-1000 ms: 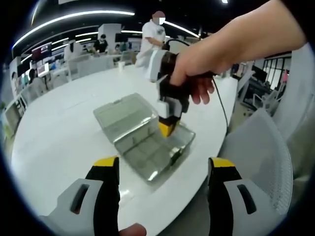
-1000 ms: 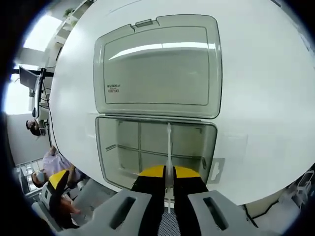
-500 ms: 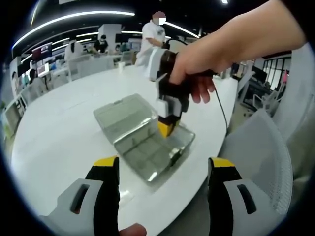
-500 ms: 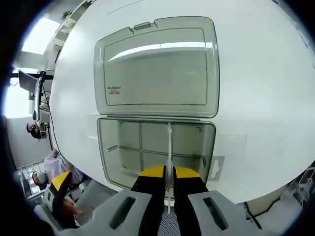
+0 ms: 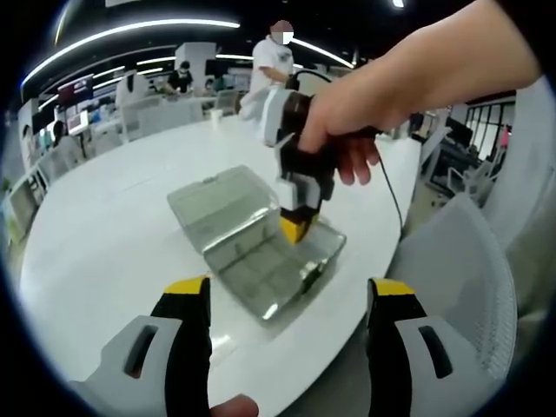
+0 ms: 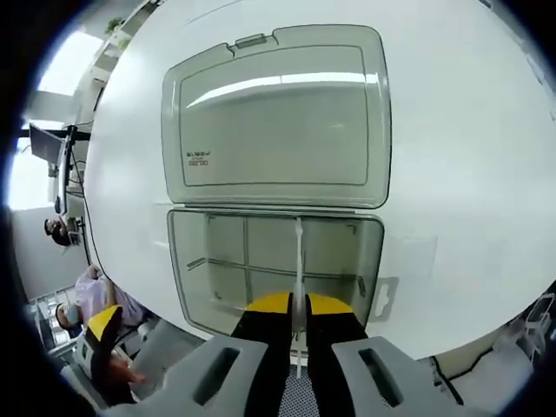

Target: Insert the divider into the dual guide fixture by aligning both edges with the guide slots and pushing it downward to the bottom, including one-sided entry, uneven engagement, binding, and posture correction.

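Note:
A clear grey plastic box (image 6: pixel 274 265) with its lid (image 6: pixel 274 117) laid open flat sits on a white table (image 6: pixel 460 130). Dividers inside split the tray into compartments. My right gripper (image 6: pixel 297 304) is shut on a thin translucent divider (image 6: pixel 299 261) that stands on edge across the tray, reaching from my jaws to the hinge wall. In the left gripper view the right gripper (image 5: pixel 294 228), held by a hand, stands over the box (image 5: pixel 261 252) near the table's edge. My left gripper (image 5: pixel 288 300) is open, well short of the box, holding nothing.
The round white table (image 5: pixel 104 217) stretches away to the left. A white mesh chair back (image 5: pixel 460 269) stands at the right beside the table edge. A person (image 5: pixel 271 61) stands beyond the far side, with desks and seated people further back.
Both views wobble slightly. The right gripper and divider stay at about the same height over the tray; the left gripper has not moved.

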{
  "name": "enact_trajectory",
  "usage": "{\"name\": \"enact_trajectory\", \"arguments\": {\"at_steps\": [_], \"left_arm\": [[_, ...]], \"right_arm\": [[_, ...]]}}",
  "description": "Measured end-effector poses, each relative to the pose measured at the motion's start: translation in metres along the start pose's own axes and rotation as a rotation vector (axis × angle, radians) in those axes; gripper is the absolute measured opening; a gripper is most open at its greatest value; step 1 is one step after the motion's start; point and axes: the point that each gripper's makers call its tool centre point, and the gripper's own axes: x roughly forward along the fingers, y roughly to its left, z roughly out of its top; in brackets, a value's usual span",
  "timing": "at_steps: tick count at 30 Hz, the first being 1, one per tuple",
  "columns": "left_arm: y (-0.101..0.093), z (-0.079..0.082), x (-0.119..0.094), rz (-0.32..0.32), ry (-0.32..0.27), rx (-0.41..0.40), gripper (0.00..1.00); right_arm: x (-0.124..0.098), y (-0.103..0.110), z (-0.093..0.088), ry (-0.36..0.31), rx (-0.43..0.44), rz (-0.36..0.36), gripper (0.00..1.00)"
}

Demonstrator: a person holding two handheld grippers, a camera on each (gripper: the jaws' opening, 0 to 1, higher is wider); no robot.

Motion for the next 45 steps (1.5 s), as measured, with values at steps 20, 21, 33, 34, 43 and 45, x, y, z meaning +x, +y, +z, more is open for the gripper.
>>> {"name": "enact_trajectory", "arguments": {"at_steps": [20, 21, 33, 34, 43, 45], "left_arm": [[-0.003, -0.001, -0.001, -0.009, 0.018, 0.018, 0.72], [-0.003, -0.001, -0.001, -0.009, 0.019, 0.019, 0.72], [-0.007, -0.001, 0.0, -0.015, 0.027, 0.025, 0.72], [-0.007, -0.001, 0.0, -0.015, 0.027, 0.025, 0.72], [-0.006, -0.001, -0.001, -0.011, 0.028, 0.022, 0.72], [-0.006, -0.002, -0.001, -0.011, 0.031, 0.021, 0.72]], "right_arm": [[0.002, 0.0, -0.002, 0.02, -0.012, -0.081, 0.0], [0.0, 0.0, -0.003, 0.022, -0.012, -0.078, 0.0], [-0.012, 0.005, -0.005, 0.044, 0.008, -0.06, 0.0], [-0.012, 0.005, -0.006, 0.044, 0.012, -0.059, 0.0], [-0.007, 0.005, -0.003, 0.041, 0.005, -0.054, 0.0], [-0.006, 0.005, -0.004, 0.042, -0.009, -0.053, 0.0]]}}
